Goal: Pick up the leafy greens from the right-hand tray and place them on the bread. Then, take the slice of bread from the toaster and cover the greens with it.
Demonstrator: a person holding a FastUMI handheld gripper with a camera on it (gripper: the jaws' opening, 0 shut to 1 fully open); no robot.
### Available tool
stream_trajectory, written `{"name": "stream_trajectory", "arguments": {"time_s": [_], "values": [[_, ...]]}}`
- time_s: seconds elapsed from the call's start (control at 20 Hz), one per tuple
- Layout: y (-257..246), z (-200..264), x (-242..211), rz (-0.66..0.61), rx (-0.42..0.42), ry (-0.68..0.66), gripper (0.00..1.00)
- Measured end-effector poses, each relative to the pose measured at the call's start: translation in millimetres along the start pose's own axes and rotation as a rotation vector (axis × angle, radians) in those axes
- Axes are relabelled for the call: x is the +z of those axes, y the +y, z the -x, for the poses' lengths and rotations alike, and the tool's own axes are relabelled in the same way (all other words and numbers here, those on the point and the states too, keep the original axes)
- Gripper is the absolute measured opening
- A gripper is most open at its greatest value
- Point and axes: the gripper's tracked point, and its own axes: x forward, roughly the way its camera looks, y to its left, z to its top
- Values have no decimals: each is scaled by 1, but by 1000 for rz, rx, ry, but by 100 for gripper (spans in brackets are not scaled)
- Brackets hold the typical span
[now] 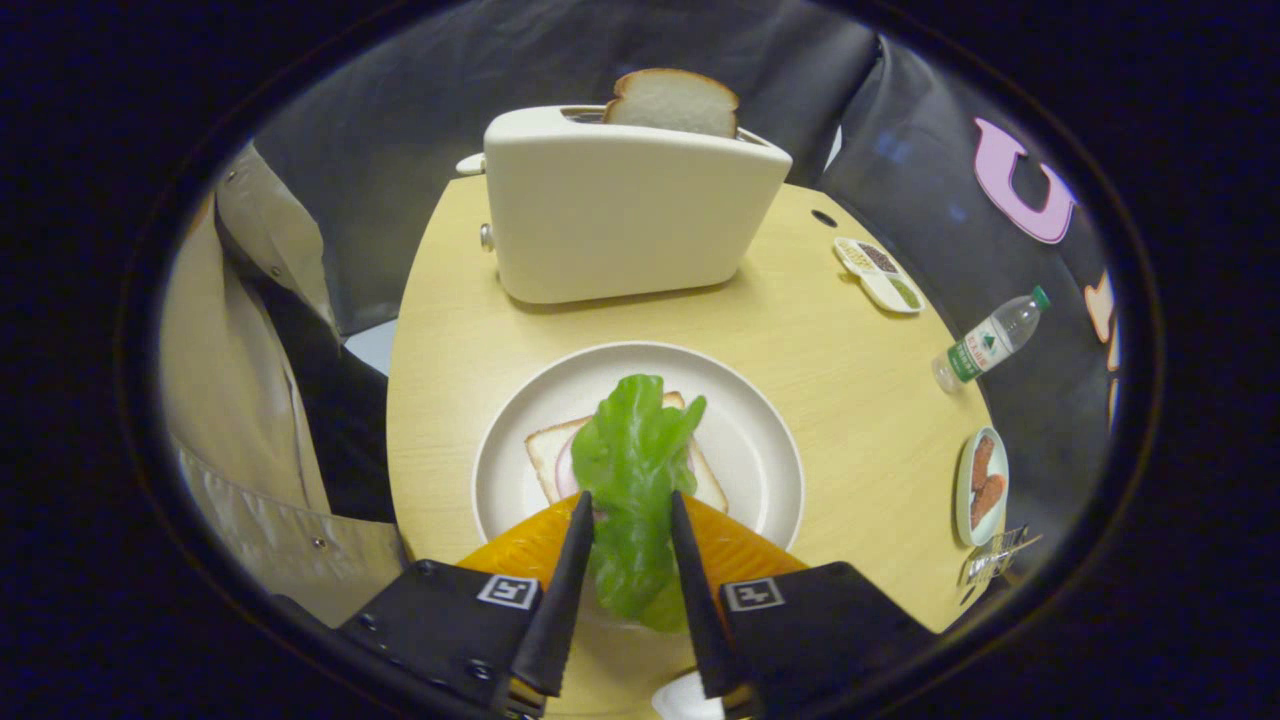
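Tongs (pixel 632 540) at the bottom middle of the frame are clamped on the leafy greens (pixel 632 470), one finger pressing in on each side of the leaf. The greens stick out ahead of the fingertips and hang over the slice of bread (pixel 545 455) lying on the round plate (pixel 760 440), center of the frame. Can't tell if the leaf tip is actually touching the bread or just above it. There's a bit of something pale pinkish peeking out on the bread beside the leaf, too hidden to say what.

Upper middle of the frame, beyond the plate, sits the toaster (pixel 625 215) on the light wood counter (pixel 850 380), with the second slice of bread (pixel 672 100) poking up out of its slot.

Over on the right side: a small divided tray (pixel 880 275) near the counter edge, a plastic bottle (pixel 990 340) lying tilted past the edge, and lower right a small dish (pixel 982 485) with a couple of brownish pieces on it. On the left of the frame there's a person's beige coat (pixel 240 420).
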Motion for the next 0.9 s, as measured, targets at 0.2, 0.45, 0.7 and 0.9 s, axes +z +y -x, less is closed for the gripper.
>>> {"name": "stream_trajectory", "arguments": {"time_s": [0.2,0.45,0.7,0.9], "values": [[-5,2,4,-6,-17,-21,85],[-9,10,15,-42,-34,-65,95],[-16,32,45,-83,-61,-131,97],[-23,53,82,-113,-86,-195,99]]}}
